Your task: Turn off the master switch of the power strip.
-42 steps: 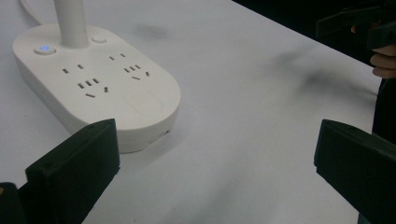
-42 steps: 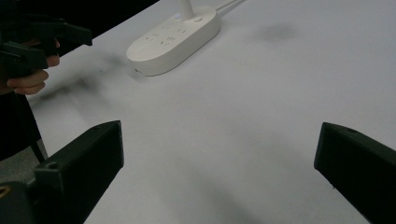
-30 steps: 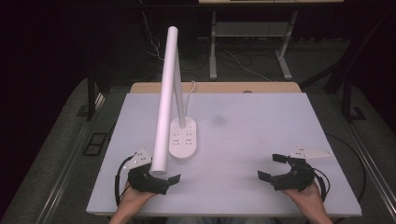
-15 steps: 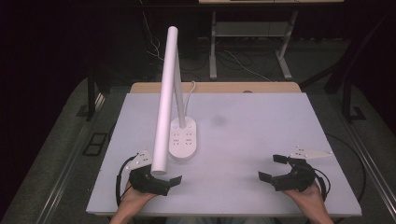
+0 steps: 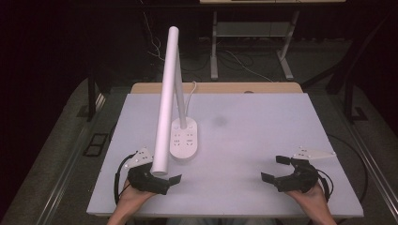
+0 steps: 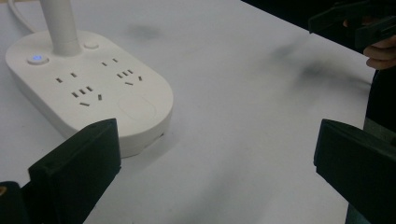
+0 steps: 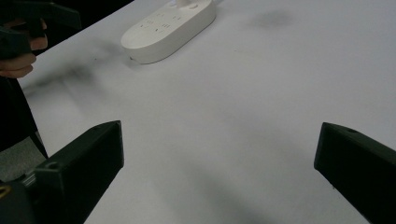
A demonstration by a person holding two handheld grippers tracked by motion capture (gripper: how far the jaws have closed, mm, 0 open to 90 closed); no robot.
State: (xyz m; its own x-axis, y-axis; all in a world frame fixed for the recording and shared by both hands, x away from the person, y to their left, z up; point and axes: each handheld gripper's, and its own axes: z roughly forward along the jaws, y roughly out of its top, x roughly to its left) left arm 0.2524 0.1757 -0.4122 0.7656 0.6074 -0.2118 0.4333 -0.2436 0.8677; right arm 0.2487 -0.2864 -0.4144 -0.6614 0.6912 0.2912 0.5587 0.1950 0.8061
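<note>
We see two handheld black two-jaw grippers resting low at the near edge of the white rectangular table top (image 5: 263,140). Our left gripper (image 5: 162,180) sits at the near-left corner, jaws spread wide w/ nothing between them; in the left gripper view the gap betw. its jaws (image 6: 215,172) frames bare table. Our right gripper (image 5: 274,171) sits at the near-right corner, jaws likewise wide apart and empty; its own view (image 7: 219,172) looks across bare table twd the lamp.

The thing nearest the left gripper is the white plastic desk lamp w/ an oval socket base (image 5: 184,139). The base lies flat on the table, left of centre, just ahead of the left gripper and well apart from the right one. In the left gripper view the base (image 6: 93,88) is near the left jaw, not touching as far as we can tell. A small blue-lit round button (image 6: 36,59) sits on the base beside the lamp stem (image 6: 60,25), and socket slots cover the top. The long white tube-shaped lamp head (image 5: 165,103) slants toward the near side, its lower end over the left gripper in the high view. A white cable (image 5: 192,89) runs from the base twd the far edge.
</note>
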